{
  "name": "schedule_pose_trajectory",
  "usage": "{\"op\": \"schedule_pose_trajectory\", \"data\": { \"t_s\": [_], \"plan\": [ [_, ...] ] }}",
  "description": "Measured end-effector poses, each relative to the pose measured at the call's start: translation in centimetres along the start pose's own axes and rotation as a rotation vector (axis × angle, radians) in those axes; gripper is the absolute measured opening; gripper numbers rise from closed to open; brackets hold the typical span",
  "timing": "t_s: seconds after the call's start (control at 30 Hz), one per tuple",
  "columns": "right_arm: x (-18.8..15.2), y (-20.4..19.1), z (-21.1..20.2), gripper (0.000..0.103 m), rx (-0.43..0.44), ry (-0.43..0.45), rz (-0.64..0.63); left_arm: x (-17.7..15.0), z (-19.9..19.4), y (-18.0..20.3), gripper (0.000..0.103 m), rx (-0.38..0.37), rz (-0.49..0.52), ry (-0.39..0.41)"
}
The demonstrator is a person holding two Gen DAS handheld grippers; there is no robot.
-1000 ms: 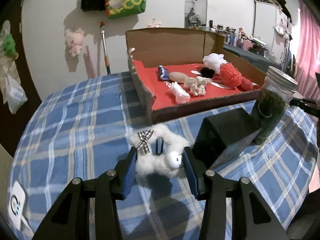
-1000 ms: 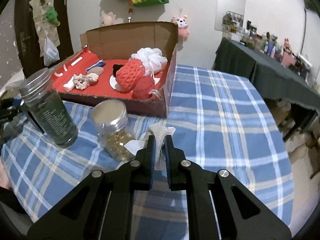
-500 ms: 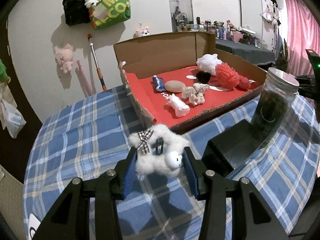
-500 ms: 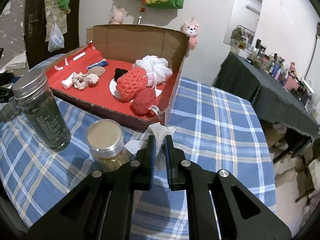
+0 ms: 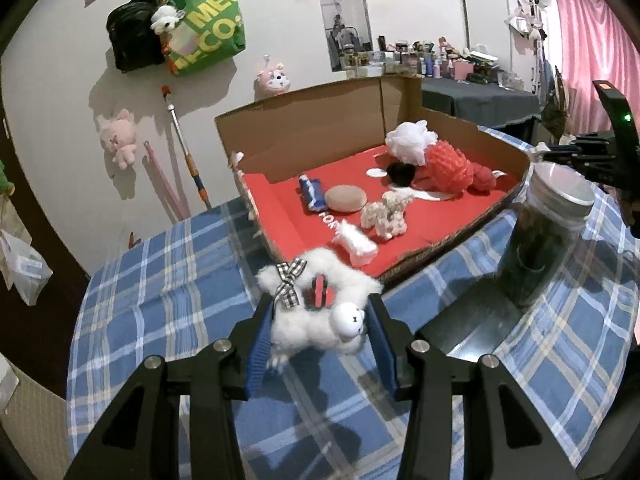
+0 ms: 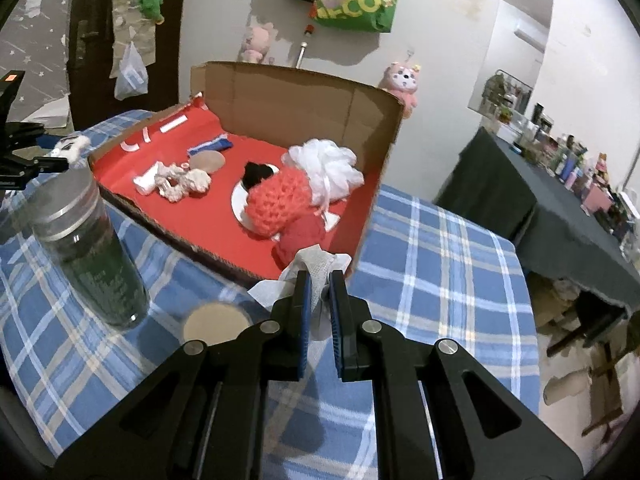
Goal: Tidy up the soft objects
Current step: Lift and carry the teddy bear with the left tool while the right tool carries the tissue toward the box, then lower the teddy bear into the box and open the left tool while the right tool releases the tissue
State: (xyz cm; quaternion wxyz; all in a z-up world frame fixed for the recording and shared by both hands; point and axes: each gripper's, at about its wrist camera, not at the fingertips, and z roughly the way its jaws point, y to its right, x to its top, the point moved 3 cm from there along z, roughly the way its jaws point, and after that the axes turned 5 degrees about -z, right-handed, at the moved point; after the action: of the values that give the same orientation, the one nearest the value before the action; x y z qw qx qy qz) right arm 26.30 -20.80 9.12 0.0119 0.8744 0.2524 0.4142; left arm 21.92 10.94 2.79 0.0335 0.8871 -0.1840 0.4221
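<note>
My left gripper (image 5: 318, 312) is shut on a fluffy white plush toy (image 5: 320, 320) with a checked bow, held above the checked tablecloth just short of the cardboard box (image 5: 304, 132). The box has a red floor and holds several soft things: a white mesh pouf (image 5: 410, 142), a red crocheted piece (image 5: 448, 168), a cream knitted toy (image 5: 386, 210). My right gripper (image 6: 319, 280) is shut on a white gauze cloth (image 6: 318, 266), raised over the box's near corner (image 6: 360, 240). In the right wrist view the left gripper shows at the far left edge with the plush's face (image 6: 72, 146).
A tall glass jar (image 5: 548, 232) with a metal lid and dark contents stands in front of the box. A shorter jar with a tan lid (image 6: 214, 318) sits beside my right fingers. A black box (image 5: 468, 320) lies near the tall jar. A dark side table (image 6: 560, 208) stands to the right.
Both grippers rose and moved toward the box with their loads, each rolling a little. The plush now hangs off the cloth; the gauze is over the box's corner.
</note>
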Motion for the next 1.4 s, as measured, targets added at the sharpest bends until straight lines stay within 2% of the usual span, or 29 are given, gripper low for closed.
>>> {"op": "schedule_pose_trajectory", "data": {
  "t_s": [0.17,0.3,0.57,0.67,0.9,1.1,1.4],
  "plan": [
    [2.3,-0.3,1.1,0.009,0.076,0.013,-0.001,2.1,0.3,0.8,0.047,-0.043,0.011,0.012],
    [4.9,-0.7,2.5,0.009,0.153,0.016,0.009,4.4,1.6,1.9,0.047,-0.105,0.004,-0.003],
    [11.0,-1.5,6.7,0.009,0.290,-0.025,0.045,9.8,6.1,4.0,0.048,-0.204,-0.039,-0.078],
    [13.6,-1.2,9.2,0.009,0.328,-0.058,0.081,11.8,8.8,4.5,0.048,-0.201,-0.045,-0.114],
    [17.3,-0.2,15.7,0.009,0.330,-0.155,0.141,14.3,15.7,4.1,0.048,-0.153,-0.048,-0.217],
    [18.1,-0.2,21.3,0.009,0.286,-0.279,0.143,15.3,20.1,4.1,0.048,-0.115,-0.037,-0.278],
    [18.1,0.1,25.0,0.009,0.274,-0.366,0.166,14.8,23.4,3.1,0.049,-0.079,-0.064,-0.327]
  ]
}}
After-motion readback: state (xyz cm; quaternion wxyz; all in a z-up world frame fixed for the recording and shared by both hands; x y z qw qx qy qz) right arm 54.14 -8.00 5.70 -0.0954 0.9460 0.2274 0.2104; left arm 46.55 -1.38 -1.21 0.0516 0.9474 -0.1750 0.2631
